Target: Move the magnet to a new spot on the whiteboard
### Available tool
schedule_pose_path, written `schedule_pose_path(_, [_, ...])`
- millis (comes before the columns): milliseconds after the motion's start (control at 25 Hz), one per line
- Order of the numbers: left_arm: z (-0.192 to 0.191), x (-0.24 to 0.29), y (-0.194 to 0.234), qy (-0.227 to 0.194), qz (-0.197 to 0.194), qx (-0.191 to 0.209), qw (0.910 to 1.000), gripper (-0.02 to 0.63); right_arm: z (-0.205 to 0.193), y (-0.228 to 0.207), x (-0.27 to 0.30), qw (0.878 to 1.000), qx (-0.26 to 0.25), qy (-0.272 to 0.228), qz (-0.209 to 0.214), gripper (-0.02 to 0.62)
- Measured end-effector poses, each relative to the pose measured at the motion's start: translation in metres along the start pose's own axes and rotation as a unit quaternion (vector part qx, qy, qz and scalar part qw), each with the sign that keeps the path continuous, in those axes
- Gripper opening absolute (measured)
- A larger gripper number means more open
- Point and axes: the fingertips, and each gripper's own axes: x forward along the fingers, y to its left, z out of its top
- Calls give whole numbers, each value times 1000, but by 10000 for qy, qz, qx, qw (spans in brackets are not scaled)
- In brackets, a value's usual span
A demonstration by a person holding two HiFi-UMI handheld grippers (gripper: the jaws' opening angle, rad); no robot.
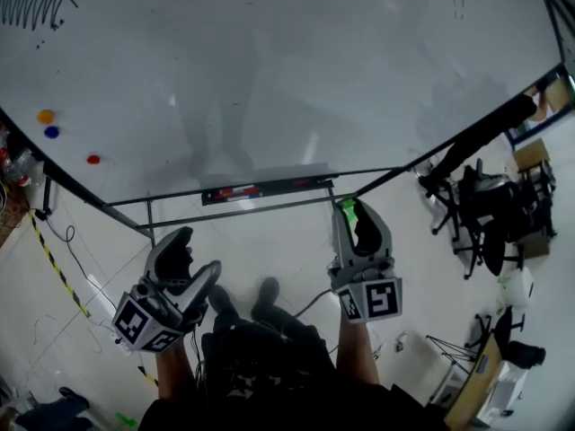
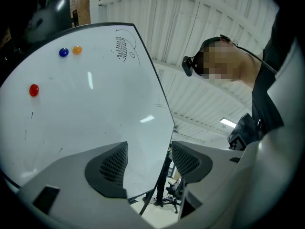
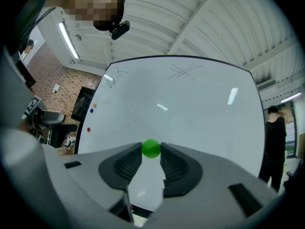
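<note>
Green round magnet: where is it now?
The green round magnet is pinched between the tips of the right gripper; in the head view it is beside the bottom edge of the whiteboard.

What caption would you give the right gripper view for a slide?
The right gripper pinches a green magnet between its jaw tips, facing the whiteboard.

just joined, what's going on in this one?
A person stands facing a whiteboard with tongs in each hand. The right tongs are shut on a green magnet, pinched at their tips and aimed at the board; it looks to be off the surface, not yet placed. The left tongs are open and empty. An orange magnet, a blue magnet and a red magnet sit near the board's left edge.
</note>
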Motion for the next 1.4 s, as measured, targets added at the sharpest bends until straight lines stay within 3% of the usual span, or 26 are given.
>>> schedule_pose_path(160, [-2, -3, -20, -40, -27, 56, 10000, 281, 9, 0, -20, 9999, 49, -137, 63, 149])
schedule_pose_path(400, [-2, 4, -60, -104, 82, 442, 9989, 281, 21, -17, -53, 9981, 276, -448, 314, 149])
schedule_pose_path(720, [-41, 32, -150, 138, 316, 492, 9982, 281, 18, -78, -135, 9923, 874, -733, 487, 149])
schedule_pose_path(1000, [-74, 32, -214, 319, 715, 650, 9948, 281, -1, -106, -188, 9834, 1357, -941, 758, 149])
schedule_pose_path(1400, [-70, 20, -252, 331, 707, 865, 9932, 281, 7, -108, -217, 9796, 1479, -1132, 754, 149])
